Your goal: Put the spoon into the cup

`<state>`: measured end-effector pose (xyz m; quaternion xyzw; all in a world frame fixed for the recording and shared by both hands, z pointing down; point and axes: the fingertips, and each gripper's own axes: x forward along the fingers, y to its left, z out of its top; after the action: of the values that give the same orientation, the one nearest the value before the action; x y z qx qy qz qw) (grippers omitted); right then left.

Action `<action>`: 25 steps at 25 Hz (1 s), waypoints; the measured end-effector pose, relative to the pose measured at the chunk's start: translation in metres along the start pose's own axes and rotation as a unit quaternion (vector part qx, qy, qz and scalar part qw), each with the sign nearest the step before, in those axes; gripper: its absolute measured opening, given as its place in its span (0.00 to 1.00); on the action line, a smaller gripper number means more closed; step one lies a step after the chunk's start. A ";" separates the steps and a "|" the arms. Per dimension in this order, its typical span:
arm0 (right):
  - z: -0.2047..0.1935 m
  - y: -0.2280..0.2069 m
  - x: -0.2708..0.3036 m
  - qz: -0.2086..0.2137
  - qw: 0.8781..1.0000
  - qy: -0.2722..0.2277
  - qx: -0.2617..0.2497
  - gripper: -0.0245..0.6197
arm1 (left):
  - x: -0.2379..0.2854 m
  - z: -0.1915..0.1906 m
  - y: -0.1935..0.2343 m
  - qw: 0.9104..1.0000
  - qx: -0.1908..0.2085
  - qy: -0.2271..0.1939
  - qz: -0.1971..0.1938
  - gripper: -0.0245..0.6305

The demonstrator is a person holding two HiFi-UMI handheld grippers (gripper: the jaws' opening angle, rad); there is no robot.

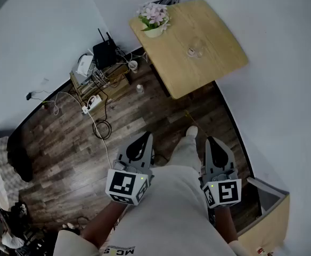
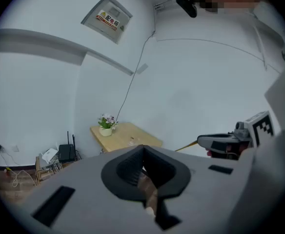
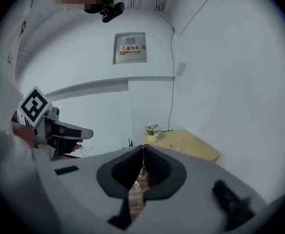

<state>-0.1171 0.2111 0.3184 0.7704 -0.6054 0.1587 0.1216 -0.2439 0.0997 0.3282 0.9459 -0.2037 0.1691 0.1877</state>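
Observation:
A small clear cup (image 1: 194, 50) stands near the middle of the light wooden table (image 1: 209, 41) at the far end of the room; something small lies by it, too tiny to tell as a spoon. My left gripper (image 1: 145, 138) and right gripper (image 1: 212, 142) are held close to the person's body, well short of the table, above the wooden floor. Both are shut with nothing between the jaws. In the left gripper view the closed jaws (image 2: 142, 148) point toward the table (image 2: 128, 132). The right gripper view shows closed jaws (image 3: 143, 148) below the table (image 3: 193, 146).
A potted flower (image 1: 154, 18) stands on the table's far left corner. A low wire shelf (image 1: 99, 79) with a router, a power strip and cables sits by the left wall. A small bottle (image 1: 139, 89) stands on the floor. A wooden box (image 1: 274, 213) lies at the lower right.

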 end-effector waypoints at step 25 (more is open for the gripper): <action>-0.096 -0.013 -0.303 0.017 0.995 -0.072 0.067 0.09 | -0.155 -0.115 -0.276 0.999 0.049 -0.005 0.006 0.05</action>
<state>-0.1790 0.5213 0.2882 0.7760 -0.6133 0.1451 0.0228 -0.2818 0.4317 0.2878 0.9536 -0.2017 0.1749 0.1388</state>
